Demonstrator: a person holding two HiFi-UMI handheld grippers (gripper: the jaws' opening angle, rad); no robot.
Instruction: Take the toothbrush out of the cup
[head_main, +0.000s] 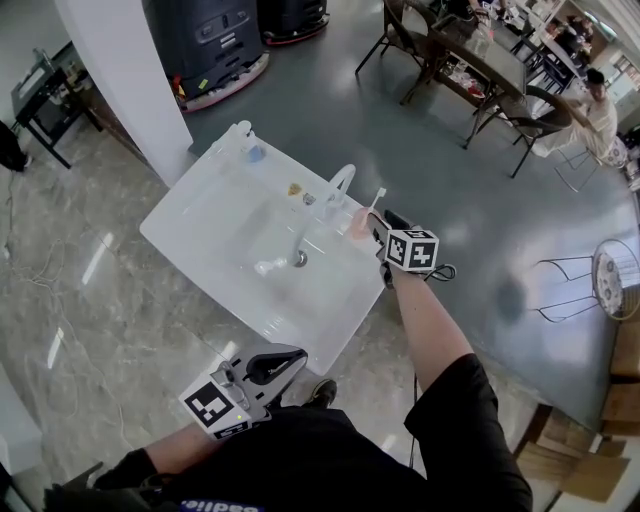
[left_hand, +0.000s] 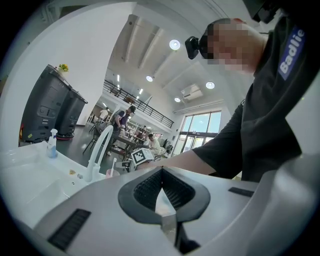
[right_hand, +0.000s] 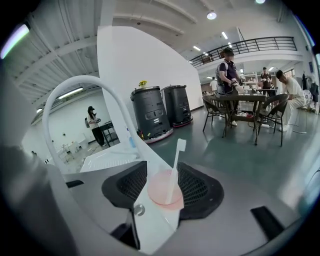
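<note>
The reach is in hand: the right tool (right_hand: 167, 183), jaws wide and gripping nothing, frames the pink cup (right_hand: 156, 194) at the counter (head_main: 200, 220) edge, where the white toothbrush (right_hand: 176, 160) stands leaning, so the next move probably calls for pinching its handle.

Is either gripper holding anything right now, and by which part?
Nothing is held. The right gripper is open, with the pink cup and its toothbrush framed between its jaws but not gripped. The left gripper is shut and empty.
</note>
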